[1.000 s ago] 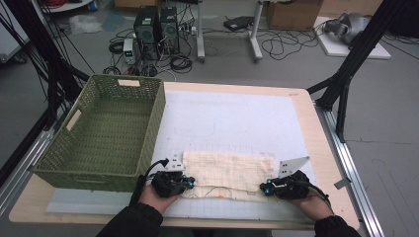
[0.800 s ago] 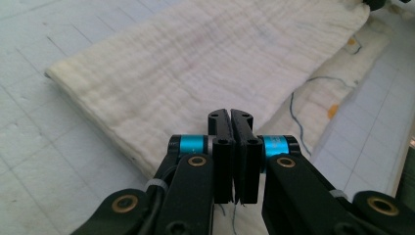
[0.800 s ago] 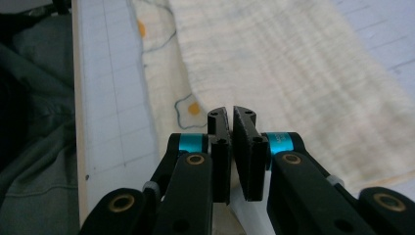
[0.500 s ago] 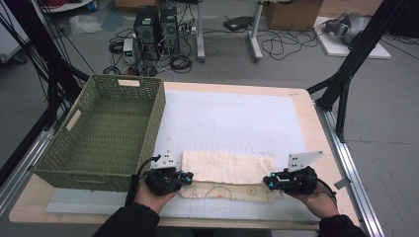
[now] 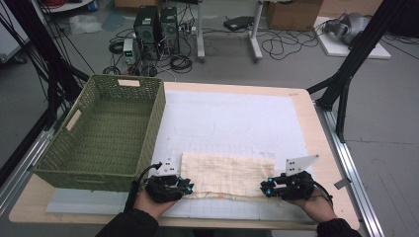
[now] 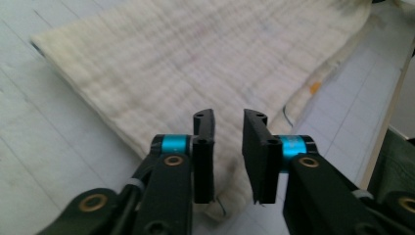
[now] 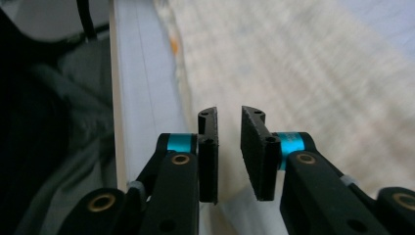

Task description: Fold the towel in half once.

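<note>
1. the folded cloth (image 5: 225, 174) lies flat on the table (image 5: 306, 106) near its front edge, right of the green basket (image 5: 106, 128).
2. left gripper (image 5: 187, 185): jaws just opened, apart, nothing clamped.
3. right gripper (image 5: 265, 189): likewise apart, just opened, at the cloth's other end.

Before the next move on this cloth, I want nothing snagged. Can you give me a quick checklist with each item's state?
1. Left gripper clear of the cloth: ok; its jaws have just been opening, a gap shows, and the cloth lies beneath them, not pinched.
2. Right gripper clear: ok; jaws likewise just opened, nothing between them.
3. Cloth lying flat on the white mat: ok, folded into a long rectangle.
4. Folded edges lined up: not ok; the lower layer sticks out along the near edge.
5. Green basket free to take it: ok.
6. Loose threads at the corner: cannot tell.
</note>
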Motion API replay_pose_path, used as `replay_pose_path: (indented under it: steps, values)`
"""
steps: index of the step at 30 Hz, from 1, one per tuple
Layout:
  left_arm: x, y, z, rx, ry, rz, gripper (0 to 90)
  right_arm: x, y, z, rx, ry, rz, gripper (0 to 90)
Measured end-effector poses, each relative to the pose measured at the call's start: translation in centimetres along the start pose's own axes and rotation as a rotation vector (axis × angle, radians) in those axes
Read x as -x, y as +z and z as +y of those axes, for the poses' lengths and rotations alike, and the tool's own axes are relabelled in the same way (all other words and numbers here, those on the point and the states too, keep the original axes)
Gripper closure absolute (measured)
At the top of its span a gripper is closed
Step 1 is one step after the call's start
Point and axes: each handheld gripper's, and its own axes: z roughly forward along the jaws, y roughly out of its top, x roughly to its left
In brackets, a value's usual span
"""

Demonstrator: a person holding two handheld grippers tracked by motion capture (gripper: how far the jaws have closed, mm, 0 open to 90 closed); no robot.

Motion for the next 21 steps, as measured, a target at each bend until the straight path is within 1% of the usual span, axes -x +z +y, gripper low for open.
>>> replay_pose_path:
  steps: [1, 3, 4, 6, 8, 9, 10, 11, 12, 14, 16, 17, 18, 21]
  values:
    - [-0.1, 0.0, 0.2, 0.010, 0.007, 0.005, 72.6, 0.2, 0.0, 0.2, 0.016, 0.000, -0.013, 73.7]
    - [-0.3, 0.1, 0.6, 0.025, 0.009, 0.014, 72.6, 0.5, 0.1, 0.6, 0.036, 0.004, -0.009, 72.6]
    - [-0.4, 0.2, 0.7, 0.027, 0.023, 0.023, 72.6, 0.6, 0.2, 0.7, 0.047, 0.007, -0.012, 72.0]
    - [-0.8, 0.5, 1.0, 0.037, 0.024, 0.033, 73.1, 0.8, 0.4, 1.0, 0.060, 0.012, -0.012, 70.4]
    - [-1.1, 0.8, 1.1, 0.051, 0.023, 0.036, 73.2, 1.3, 0.6, 1.2, 0.073, 0.016, -0.033, 69.4]
    - [-1.2, 0.9, 1.1, 0.055, 0.022, 0.036, 73.1, 1.5, 0.7, 1.2, 0.075, 0.027, -0.036, 68.9]
    - [-1.3, 1.0, 1.1, 0.060, 0.022, 0.036, 72.6, 1.8, 0.8, 1.3, 0.077, 0.031, -0.056, 67.3]
    - [-1.4, 1.0, 1.1, 0.057, 0.033, 0.043, 71.6, 2.0, 0.8, 1.3, 0.086, 0.043, -0.073, 65.7]
    - [-1.5, 1.1, 1.1, 0.059, 0.034, 0.052, 70.0, 2.2, 0.8, 1.3, 0.098, 0.062, -0.073, 64.5]
    - [-1.5, 1.2, 1.1, 0.072, 0.028, 0.070, 62.1, 2.5, 0.7, 1.3, 0.118, 0.089, -0.097, 61.0]
    - [-1.4, 1.2, 1.1, 0.084, 0.038, 0.072, 60.3, 2.7, 0.7, 1.1, 0.129, 0.114, -0.106, 59.4]
    - [-1.3, 1.2, 1.1, 0.087, 0.034, 0.071, 59.1, 2.7, 0.6, 0.9, 0.138, 0.120, -0.123, 58.7]
    - [-1.3, 1.2, 1.1, 0.082, 0.039, 0.076, 57.4, 2.7, 0.6, 0.6, 0.143, 0.125, -0.135, 57.5]
    - [-1.4, 1.3, 0.9, 0.073, 0.043, 0.078, 55.9, 2.6, 0.6, 0.1, 0.136, 0.131, -0.150, 56.8]
